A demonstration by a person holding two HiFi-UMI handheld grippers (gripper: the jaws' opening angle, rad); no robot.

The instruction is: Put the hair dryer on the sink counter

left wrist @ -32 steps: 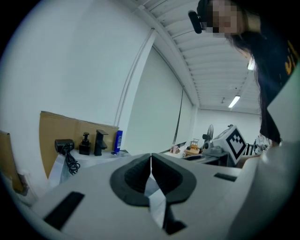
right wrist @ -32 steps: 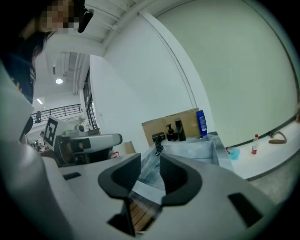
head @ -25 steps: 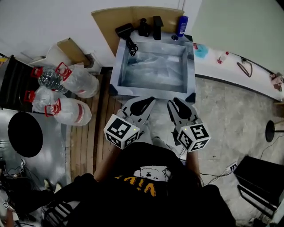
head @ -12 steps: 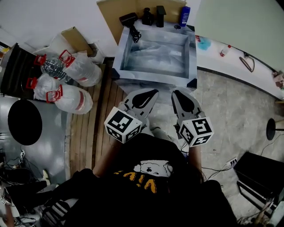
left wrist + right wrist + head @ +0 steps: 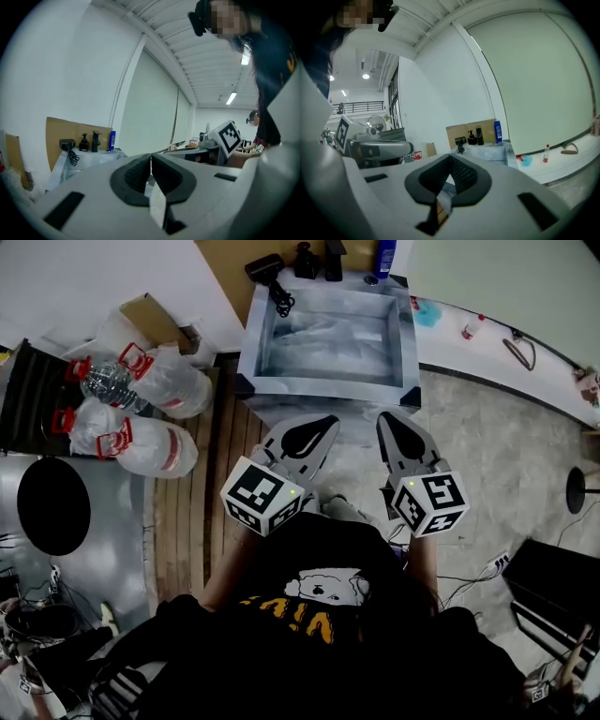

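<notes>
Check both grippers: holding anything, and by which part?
Nothing held. Left gripper and right gripper are both shut and empty, the right's jaws having just closed on nothing. The hair dryer lies on the sink counter.

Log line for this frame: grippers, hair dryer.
left gripper: shut, empty | right gripper: jaws just closed, shut, empty | hair dryer: on sink counter, back-left corner | both grippers: short of counter
</notes>
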